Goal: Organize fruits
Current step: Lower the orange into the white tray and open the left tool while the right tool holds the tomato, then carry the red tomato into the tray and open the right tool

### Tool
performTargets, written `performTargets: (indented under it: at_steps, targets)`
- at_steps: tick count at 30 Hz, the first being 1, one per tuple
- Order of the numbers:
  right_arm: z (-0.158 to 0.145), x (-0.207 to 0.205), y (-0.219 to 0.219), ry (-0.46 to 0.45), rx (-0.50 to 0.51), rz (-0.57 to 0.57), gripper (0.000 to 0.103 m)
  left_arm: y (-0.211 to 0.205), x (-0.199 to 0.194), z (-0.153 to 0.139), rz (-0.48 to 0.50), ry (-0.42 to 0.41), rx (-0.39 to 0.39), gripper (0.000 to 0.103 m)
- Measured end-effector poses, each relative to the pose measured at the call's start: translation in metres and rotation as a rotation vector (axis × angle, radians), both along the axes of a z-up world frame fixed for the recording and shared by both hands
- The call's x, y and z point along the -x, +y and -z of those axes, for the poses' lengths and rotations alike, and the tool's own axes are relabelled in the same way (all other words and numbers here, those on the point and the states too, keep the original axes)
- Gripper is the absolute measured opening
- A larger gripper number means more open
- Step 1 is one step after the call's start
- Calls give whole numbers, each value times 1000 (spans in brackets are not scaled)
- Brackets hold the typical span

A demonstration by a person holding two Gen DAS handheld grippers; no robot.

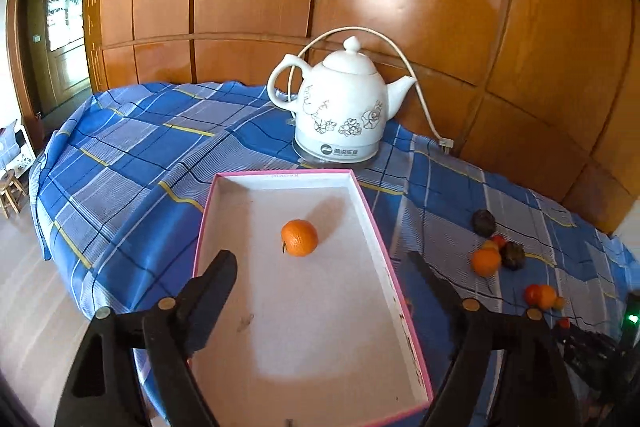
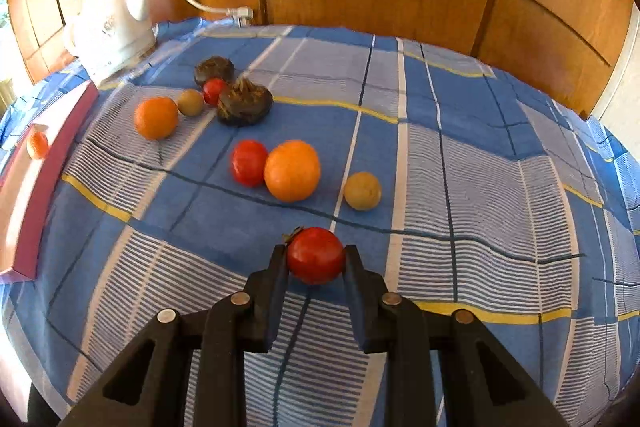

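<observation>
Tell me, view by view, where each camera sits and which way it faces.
Left wrist: on the left gripper, facing down over the pink-edged box holding one orange; its open black fingers show.
Right wrist: on the right gripper, facing down across the checked cloth at loose fruit; its fingers clamp a red fruit.
Shared: the white kettle, box, boxed orange, loose fruit.

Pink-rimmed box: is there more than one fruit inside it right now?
No, the pink-rimmed box holds only a single orange on its white floor.
</observation>
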State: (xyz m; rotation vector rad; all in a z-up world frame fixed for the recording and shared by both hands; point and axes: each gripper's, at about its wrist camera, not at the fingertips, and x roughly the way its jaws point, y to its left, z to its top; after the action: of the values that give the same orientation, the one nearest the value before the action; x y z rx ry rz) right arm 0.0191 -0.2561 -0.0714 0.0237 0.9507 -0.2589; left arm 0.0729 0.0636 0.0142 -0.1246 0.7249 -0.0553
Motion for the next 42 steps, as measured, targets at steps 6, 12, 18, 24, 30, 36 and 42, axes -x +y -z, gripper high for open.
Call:
performTargets:
  at_steps: [6, 12, 18, 24, 30, 36, 42]
  targets:
    - [-18, 3, 26, -44, -20, -72, 27, 4, 17, 1, -3, 7, 16, 86]
    - [-29, -3, 71, -60, -88, -231, 27, 12, 27, 9, -26, 19, 3, 87]
    - [-38, -24, 120, -57, -202, -387, 27, 30, 33, 18, -85, 33, 11, 91]
    - [-42, -48, 170, -65, -235, -501, 27, 44, 34, 22, -108, 43, 29, 91]
    - [-30, -63, 207, -29, -223, -571, 27, 47, 35, 23, -123, 39, 12, 91]
    - [-23, -73, 226, -9, -212, -605, 27, 48, 38, 22, -128, 34, 10, 91]
    - [-21, -83, 241, -1, -193, -619, 28, 51, 38, 23, -130, 35, 20, 91]
